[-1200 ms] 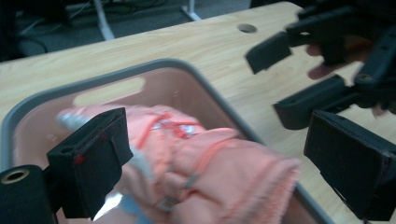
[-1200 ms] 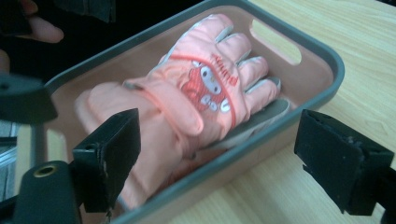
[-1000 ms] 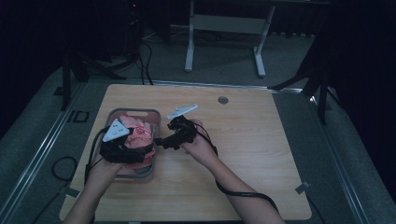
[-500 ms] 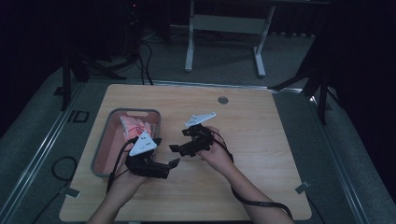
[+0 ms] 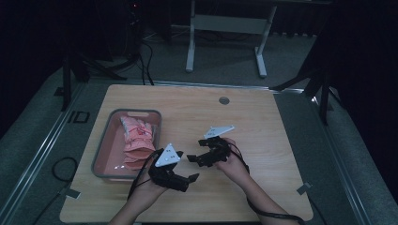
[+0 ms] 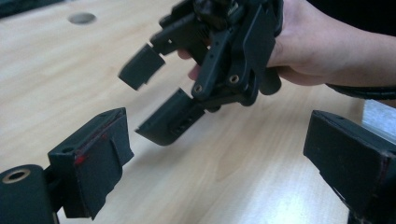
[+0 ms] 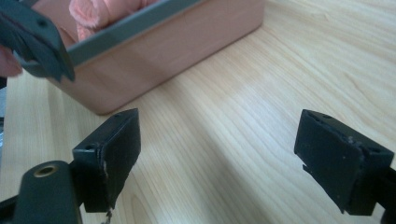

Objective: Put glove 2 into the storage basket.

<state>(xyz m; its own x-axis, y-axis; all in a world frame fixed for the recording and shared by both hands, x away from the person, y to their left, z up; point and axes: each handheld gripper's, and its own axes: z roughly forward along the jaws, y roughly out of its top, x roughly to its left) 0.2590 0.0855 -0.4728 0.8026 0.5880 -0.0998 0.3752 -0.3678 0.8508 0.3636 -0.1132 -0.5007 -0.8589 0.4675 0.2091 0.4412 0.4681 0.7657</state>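
Folded pink garments (image 5: 137,140) lie stacked inside a pink bin (image 5: 107,136) with a grey rim, which stands on the left part of the wooden table (image 5: 263,117); in the right gripper view the bin's side wall (image 7: 163,51) and a fold of pink cloth (image 7: 100,11) above its rim appear just beyond the jaws. The left gripper (image 5: 187,180) is held above bare wood just right of the bin, its jaws spread wide and holding nothing, as the left gripper view confirms (image 6: 219,163). The right gripper (image 5: 193,158) hovers near it, toward the table's centre, jaws likewise parted and empty (image 7: 219,158). The two grippers face each other with a small gap between them, neither touching the bin nor its contents. No loose garment is visible on the tabletop. Judged from this arrangement, the packing of the cloth into the bin appears complete or nearly so; what remains, if anything, is likely only to draw both grippers clear of the work area.
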